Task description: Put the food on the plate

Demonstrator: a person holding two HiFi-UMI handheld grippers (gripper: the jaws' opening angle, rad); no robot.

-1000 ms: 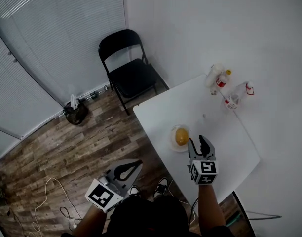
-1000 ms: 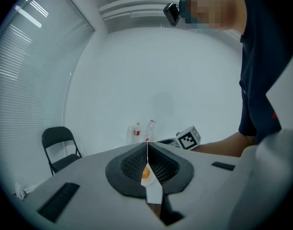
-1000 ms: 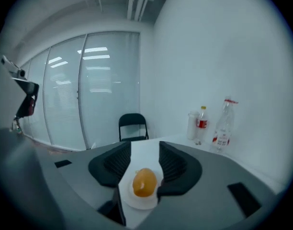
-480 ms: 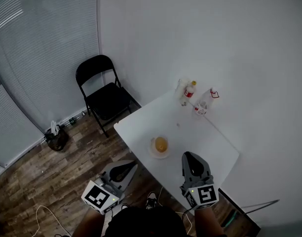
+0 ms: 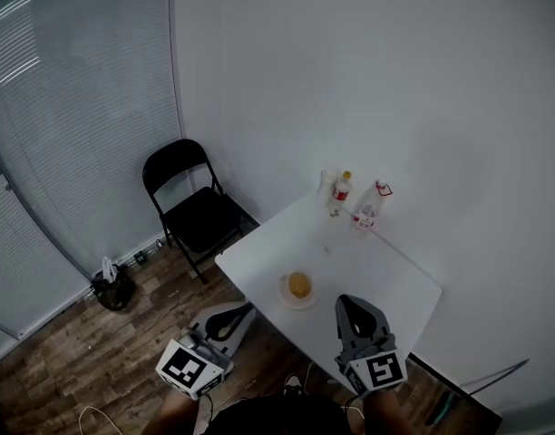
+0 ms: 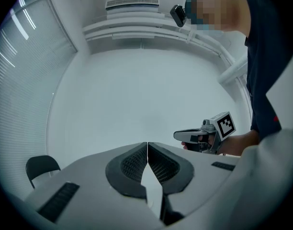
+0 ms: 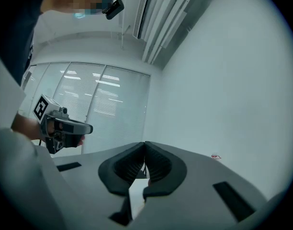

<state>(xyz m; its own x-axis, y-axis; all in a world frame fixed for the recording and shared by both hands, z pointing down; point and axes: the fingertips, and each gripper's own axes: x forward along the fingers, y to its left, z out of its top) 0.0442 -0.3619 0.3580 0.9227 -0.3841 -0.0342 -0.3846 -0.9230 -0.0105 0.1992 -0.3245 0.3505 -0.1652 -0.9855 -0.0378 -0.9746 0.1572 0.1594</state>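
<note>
A yellow piece of food (image 5: 299, 285) lies on a small white plate (image 5: 286, 297) near the front edge of the white table (image 5: 368, 270). My right gripper (image 5: 348, 303) hovers over the table's near corner, just right of the plate and apart from it, shut with nothing between its jaws. My left gripper (image 5: 245, 311) hangs off the table's left edge above the floor, also shut and empty. In the left gripper view the jaws (image 6: 147, 145) meet against the bare wall. In the right gripper view the jaws (image 7: 145, 145) are pressed together.
Two bottles (image 5: 340, 191) (image 5: 366, 210) stand at the table's far corner by the wall. A black folding chair (image 5: 194, 208) sits left of the table. A dark bag (image 5: 111, 288) rests on the wood floor beside the window blinds (image 5: 69, 107).
The right gripper's jaws have shut and it has drawn back from the plate toward me. The head view has lifted, so the table and chair look smaller and farther.
</note>
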